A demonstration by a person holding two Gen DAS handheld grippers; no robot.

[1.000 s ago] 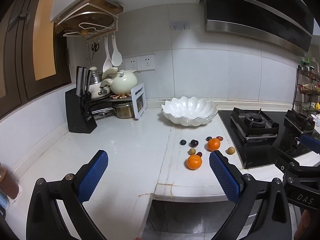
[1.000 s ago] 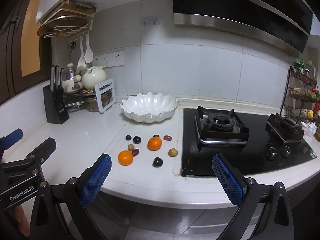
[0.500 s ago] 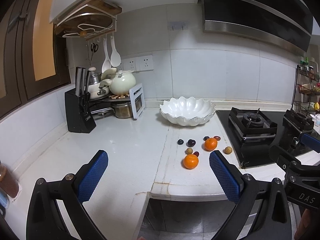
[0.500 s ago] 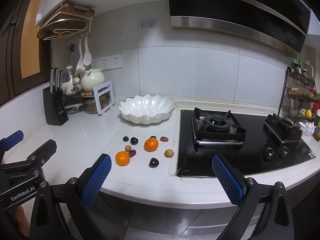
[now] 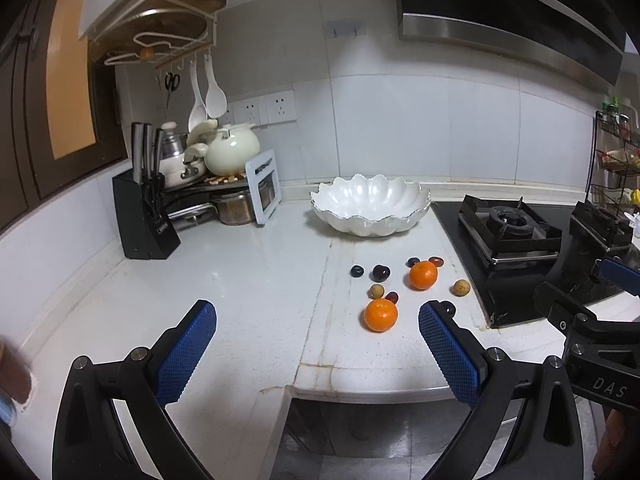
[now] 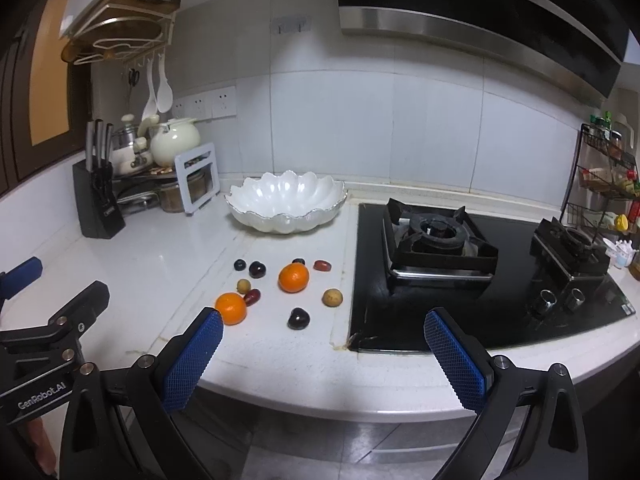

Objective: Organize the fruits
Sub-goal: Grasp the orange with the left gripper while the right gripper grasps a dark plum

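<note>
The stove (image 6: 480, 280) is sitting right of the white bowl (image 6: 286, 208), two oranges (image 6: 294, 278) and small fruits (image 6: 298, 319) are lying loose before it, and both grippers, left (image 5: 316, 344) and right (image 6: 322, 344), are hovering spread and empty.

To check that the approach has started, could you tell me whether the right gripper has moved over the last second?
Yes. The right gripper has edged forward and slightly right: the white bowl now looks larger and sits further left.
</note>
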